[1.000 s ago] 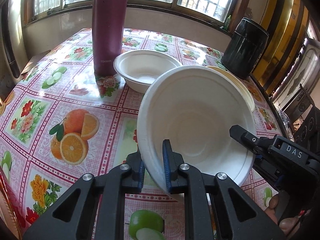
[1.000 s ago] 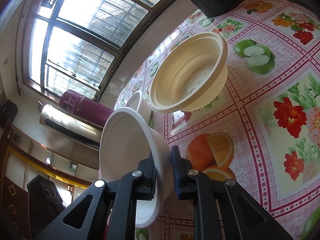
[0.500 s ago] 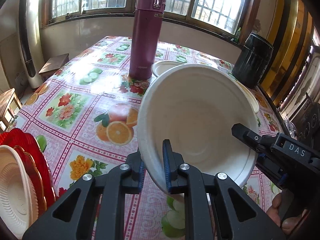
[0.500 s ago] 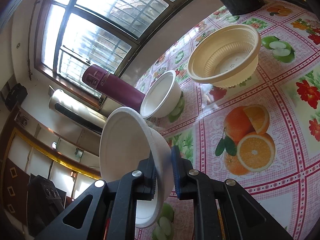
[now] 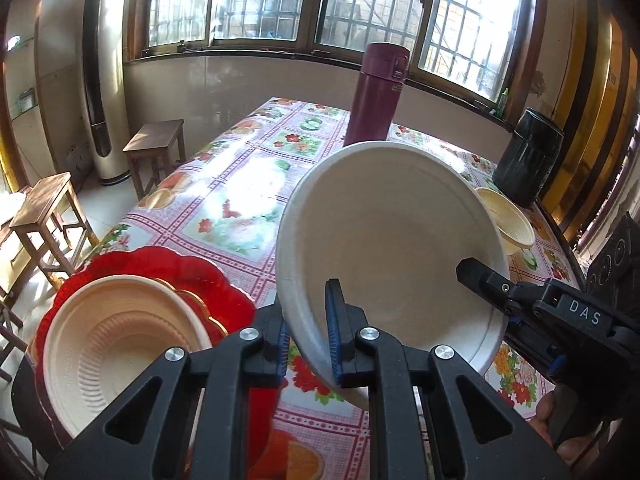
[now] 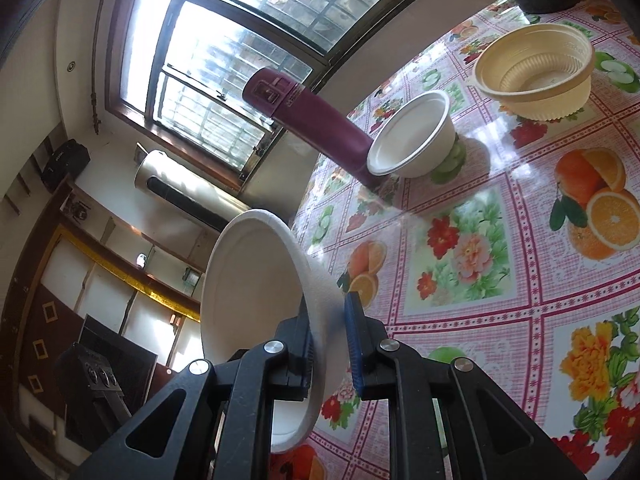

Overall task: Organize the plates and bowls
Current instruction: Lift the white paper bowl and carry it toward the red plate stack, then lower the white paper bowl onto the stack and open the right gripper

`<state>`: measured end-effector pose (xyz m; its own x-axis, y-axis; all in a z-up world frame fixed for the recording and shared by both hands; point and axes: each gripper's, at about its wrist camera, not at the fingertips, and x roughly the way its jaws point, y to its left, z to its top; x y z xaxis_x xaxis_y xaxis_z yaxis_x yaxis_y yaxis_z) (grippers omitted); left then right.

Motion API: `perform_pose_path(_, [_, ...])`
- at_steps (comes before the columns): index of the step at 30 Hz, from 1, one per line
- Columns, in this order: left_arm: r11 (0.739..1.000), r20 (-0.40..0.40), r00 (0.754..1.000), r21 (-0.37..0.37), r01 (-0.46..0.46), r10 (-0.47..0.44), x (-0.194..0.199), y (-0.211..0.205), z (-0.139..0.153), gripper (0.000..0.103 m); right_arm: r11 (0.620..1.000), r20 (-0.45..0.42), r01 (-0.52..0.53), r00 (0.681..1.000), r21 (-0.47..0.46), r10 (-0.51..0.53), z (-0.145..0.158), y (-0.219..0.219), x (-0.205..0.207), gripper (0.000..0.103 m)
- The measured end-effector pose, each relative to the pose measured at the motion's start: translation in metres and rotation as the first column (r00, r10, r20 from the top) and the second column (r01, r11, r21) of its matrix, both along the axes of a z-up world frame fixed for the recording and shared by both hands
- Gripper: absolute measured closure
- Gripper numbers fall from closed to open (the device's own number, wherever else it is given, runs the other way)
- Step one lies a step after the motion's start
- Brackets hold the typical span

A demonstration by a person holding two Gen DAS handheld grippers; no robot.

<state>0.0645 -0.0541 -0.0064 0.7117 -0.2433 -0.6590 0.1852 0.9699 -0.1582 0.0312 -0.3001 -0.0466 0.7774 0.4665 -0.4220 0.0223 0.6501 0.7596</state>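
A large white bowl (image 5: 392, 232) hangs tilted above the flowered table (image 5: 240, 184), held from two sides. My left gripper (image 5: 308, 320) is shut on its near-left rim. My right gripper (image 6: 328, 332) is shut on the opposite wall of the same bowl (image 6: 252, 288); one of its fingers (image 5: 484, 278) shows at the right in the left wrist view. Low at the left, a cream ribbed bowl (image 5: 116, 344) sits on a red scalloped plate (image 5: 168, 268). A small white bowl (image 6: 412, 136) and another cream ribbed bowl (image 6: 536, 68) stand farther along the table.
A tall purple flask (image 5: 376, 96) stands by the small white bowl, and a black canister (image 5: 524, 164) at the far right corner. Two wooden stools (image 5: 156, 144) (image 5: 40, 204) stand off the table's left edge. A hand shows at the lower right.
Both grippers have carried the white bowl back and to the left. The red plate with its cream bowl has come into view, and the flask and other bowls have receded.
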Motion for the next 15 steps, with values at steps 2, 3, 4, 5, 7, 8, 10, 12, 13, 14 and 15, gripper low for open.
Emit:
perform_pose_path(2, [1.000,0.007,1.000,-0.001,-0.026,0.026,-0.003,0.014,0.000,0.089,1.000,0.002,-0.026,1.000,-0.009,0.026,0.003,0.018,0.003,0.087])
perform_pose_path(3, [0.999,0.008,0.999,-0.001,-0.040,0.040,-0.004,0.022,0.000,0.089,0.999,0.002,-0.041,0.999,-0.014,0.041,0.004,0.026,0.004,0.087])
perform_pose_path(4, [0.999,0.007,0.999,-0.002,-0.052,0.052,-0.004,0.029,0.000,0.089,0.998,0.003,-0.053,0.999,-0.018,0.053,0.004,0.037,0.003,0.087])
perform_pose_path(5, [0.998,0.006,0.998,-0.001,-0.064,0.064,-0.005,0.037,-0.001,0.089,0.998,0.003,-0.066,0.998,-0.021,0.066,0.005,0.046,0.004,0.086])
perform_pose_path(7, [0.996,0.005,0.996,0.000,-0.089,0.089,-0.006,0.050,-0.003,0.089,0.995,0.002,-0.091,0.996,-0.030,0.091,0.006,0.062,0.006,0.086])
perform_pose_path(8, [0.995,0.002,0.995,0.000,-0.100,0.100,-0.006,0.056,-0.005,0.089,0.994,0.000,-0.103,0.995,-0.035,0.103,0.007,0.069,0.006,0.086])
perform_pose_path(10, [0.993,0.000,0.993,0.005,-0.122,0.122,-0.006,0.067,-0.008,0.089,0.991,-0.008,-0.126,0.992,-0.046,0.125,0.005,0.084,0.010,0.086])
perform_pose_path(12, [0.990,-0.001,0.990,0.011,-0.143,0.143,-0.006,0.075,-0.011,0.089,0.988,-0.020,-0.147,0.989,-0.055,0.146,0.003,0.097,0.012,0.086])
perform_pose_path(13, [0.988,-0.002,0.988,0.014,-0.152,0.153,-0.006,0.079,-0.012,0.089,0.986,-0.027,-0.157,0.987,-0.058,0.156,0.000,0.103,0.013,0.086])
perform_pose_path(14, [0.987,-0.005,0.987,0.016,-0.161,0.161,-0.006,0.083,-0.014,0.089,0.984,-0.035,-0.168,0.985,-0.063,0.166,-0.002,0.108,0.014,0.086])
perform_pose_path(15, [0.986,-0.009,0.986,0.013,-0.165,0.165,-0.006,0.088,-0.016,0.089,0.982,-0.040,-0.179,0.984,-0.067,0.176,-0.003,0.113,0.014,0.086])
